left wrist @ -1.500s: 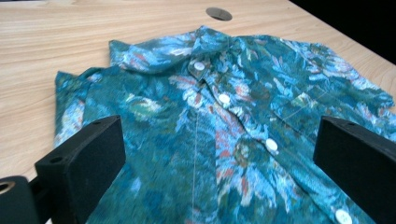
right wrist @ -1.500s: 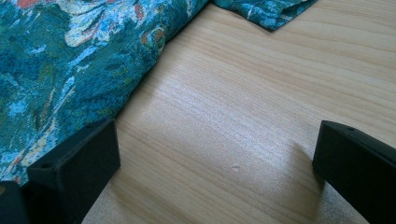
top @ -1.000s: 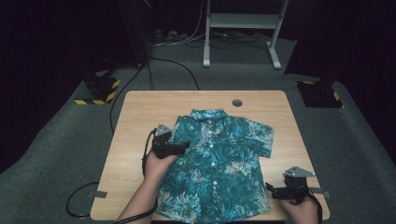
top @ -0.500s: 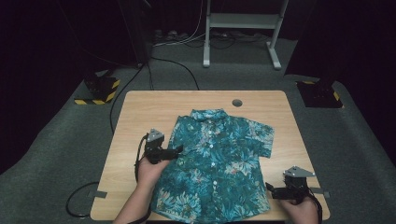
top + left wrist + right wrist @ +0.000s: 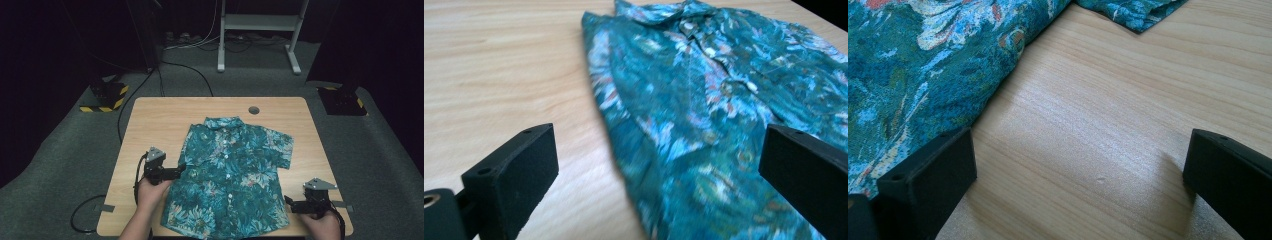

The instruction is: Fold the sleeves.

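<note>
Left tool: positioned at the left edge of the shirt, jaws spread wide with nothing between them. In the left gripper view, one jaw is over bare bench and the other over the fabric. Shirt: teal floral print, lying flat and buttoned at the centre of the bench, collar toward the far edge, left sleeve folded in. Right tool: positioned at the lower right hem, jaws wide apart, holding nothing; the right gripper view shows its jaws over bare wood beside the hem.
</note>
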Available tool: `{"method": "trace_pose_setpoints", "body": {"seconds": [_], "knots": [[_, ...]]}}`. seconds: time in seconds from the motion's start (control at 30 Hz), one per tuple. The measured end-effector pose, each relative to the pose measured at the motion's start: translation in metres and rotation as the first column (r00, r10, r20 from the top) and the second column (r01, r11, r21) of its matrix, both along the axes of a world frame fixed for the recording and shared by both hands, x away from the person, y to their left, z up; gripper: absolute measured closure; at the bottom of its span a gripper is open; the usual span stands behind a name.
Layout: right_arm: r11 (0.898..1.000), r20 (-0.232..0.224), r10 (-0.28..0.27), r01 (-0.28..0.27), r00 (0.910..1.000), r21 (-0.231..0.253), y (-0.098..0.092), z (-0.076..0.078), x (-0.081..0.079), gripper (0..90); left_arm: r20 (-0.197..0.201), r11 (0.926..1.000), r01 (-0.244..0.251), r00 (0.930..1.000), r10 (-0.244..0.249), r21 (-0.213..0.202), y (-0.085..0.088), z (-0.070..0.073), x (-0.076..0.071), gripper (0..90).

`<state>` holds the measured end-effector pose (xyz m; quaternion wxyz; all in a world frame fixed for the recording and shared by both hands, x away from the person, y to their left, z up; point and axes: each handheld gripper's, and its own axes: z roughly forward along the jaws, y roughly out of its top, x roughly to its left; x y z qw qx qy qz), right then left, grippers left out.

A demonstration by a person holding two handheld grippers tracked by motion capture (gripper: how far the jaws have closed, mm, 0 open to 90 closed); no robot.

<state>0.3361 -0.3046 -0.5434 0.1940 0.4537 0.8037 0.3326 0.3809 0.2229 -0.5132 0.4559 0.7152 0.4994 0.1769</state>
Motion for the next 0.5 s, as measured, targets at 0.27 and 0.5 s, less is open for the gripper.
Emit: {"method": "trace_pose_setpoints", "body": {"seconds": [0.27,0.5], "knots": [[1.0,-0.002,-0.002,0.002,1.0,0.001,0.0,0.0,0.0,0.1,-0.023,0.9991,-0.028,0.9993,0.029,0.031,0.02,-0.013,-0.025,2.8],[1.0,-0.002,0.0,0.0,1.0,0.001,0.0,0.0,0.0,0.0,-0.069,0.9968,-0.051,0.9961,0.055,0.063,0.037,-0.028,-0.048,2.5]]}}
